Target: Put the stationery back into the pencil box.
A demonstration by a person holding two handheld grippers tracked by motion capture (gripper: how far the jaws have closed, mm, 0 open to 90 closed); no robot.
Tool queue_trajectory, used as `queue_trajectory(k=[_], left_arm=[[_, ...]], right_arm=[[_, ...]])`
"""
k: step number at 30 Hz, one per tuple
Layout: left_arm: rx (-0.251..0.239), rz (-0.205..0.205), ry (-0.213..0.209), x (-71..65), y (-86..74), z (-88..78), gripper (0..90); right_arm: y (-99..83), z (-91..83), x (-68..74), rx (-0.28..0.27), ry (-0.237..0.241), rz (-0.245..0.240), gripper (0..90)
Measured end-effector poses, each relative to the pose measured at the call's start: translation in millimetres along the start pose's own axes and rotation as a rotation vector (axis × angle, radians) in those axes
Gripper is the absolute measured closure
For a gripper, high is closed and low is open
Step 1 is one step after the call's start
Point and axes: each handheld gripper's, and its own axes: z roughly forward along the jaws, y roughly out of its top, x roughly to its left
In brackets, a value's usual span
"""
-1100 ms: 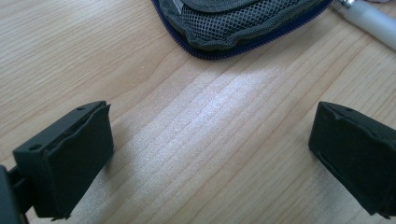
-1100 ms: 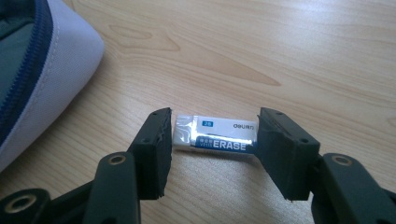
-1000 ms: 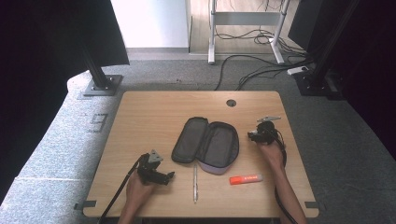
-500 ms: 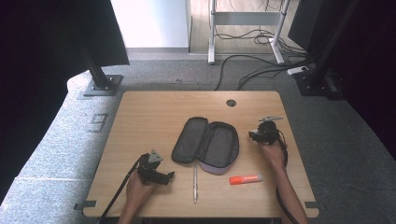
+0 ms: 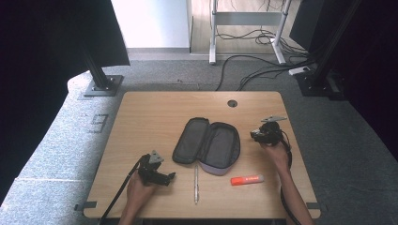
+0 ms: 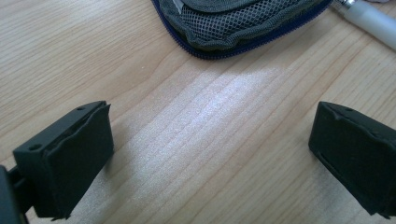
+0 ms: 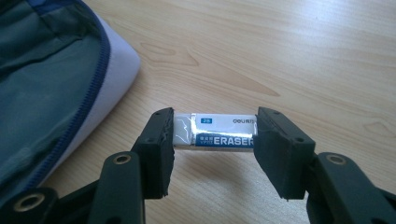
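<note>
Right gripper (image 7: pixel 212 140) pinching a wrapped rectangular eraser (image 7: pixel 215 132) endwise above pale woodgrain table (image 7: pixel 289 56), left gripper (image 6: pixel 210 154) spread wide, soft mesh-lined pencil case (image 5: pixel 206 145) open between.

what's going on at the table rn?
A person works two handheld grippers at a wooden table. The right gripper is clamped end to end on a wrapped eraser, just beside an open pencil case. The left gripper sits open over bare wood. A pen and an orange marker lie nearby.
</note>
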Motion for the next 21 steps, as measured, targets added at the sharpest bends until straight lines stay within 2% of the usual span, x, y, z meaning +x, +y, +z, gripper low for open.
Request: queue_trajectory(k=[21], left_arm=[[0.000, 0.000, 0.000, 0.0, 0.0, 0.0, 0.0]], right_arm=[[15.8, -29.0, 20.5, -0.053, 0.049, -0.048, 47.2]])
